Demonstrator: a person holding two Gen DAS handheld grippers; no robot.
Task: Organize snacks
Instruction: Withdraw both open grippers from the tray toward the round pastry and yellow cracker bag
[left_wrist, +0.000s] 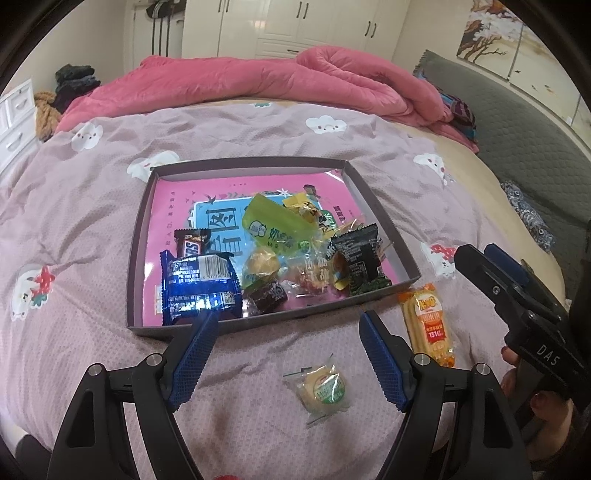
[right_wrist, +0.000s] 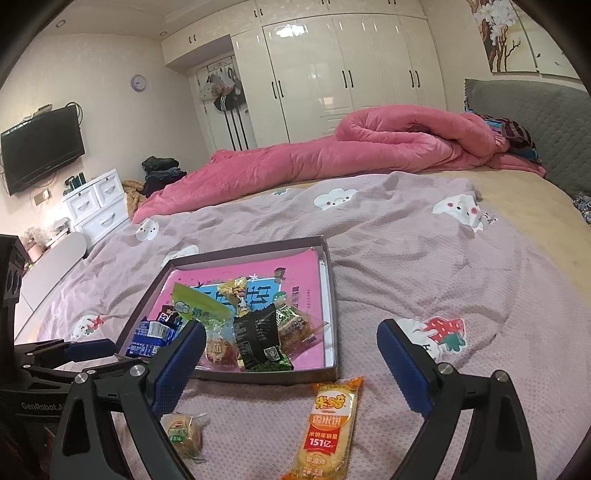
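1. My left tool (left_wrist: 286, 354) hovers low over the bed (left_wrist: 92, 221), aimed at the near wall of the snack box (left_wrist: 140, 236); its blue fingers (left_wrist: 194, 354) are spread wide and hold nothing.
2. My right tool (right_wrist: 291, 365) sits beside it on the right, also spread and empty, angled forward over the bedspread.
3. From the left wrist view I see the right tool's black body at the right edge, with the hand (left_wrist: 546, 417) wrapped around its grip.
4. The box lies flat on the bed and holds a heap of wrapped snacks: a blue wafer pack (left_wrist: 199, 286) against the near-left wall, and a black packet (left_wrist: 358, 258) and a green pouch (left_wrist: 273, 225) among them.
5. Two snacks lie outside on the bedspread, just before the box: an orange rice cracker pack (right_wrist: 328, 428) between the right tool's fingers, and a small round biscuit (left_wrist: 325, 387) between the left tool's fingers.
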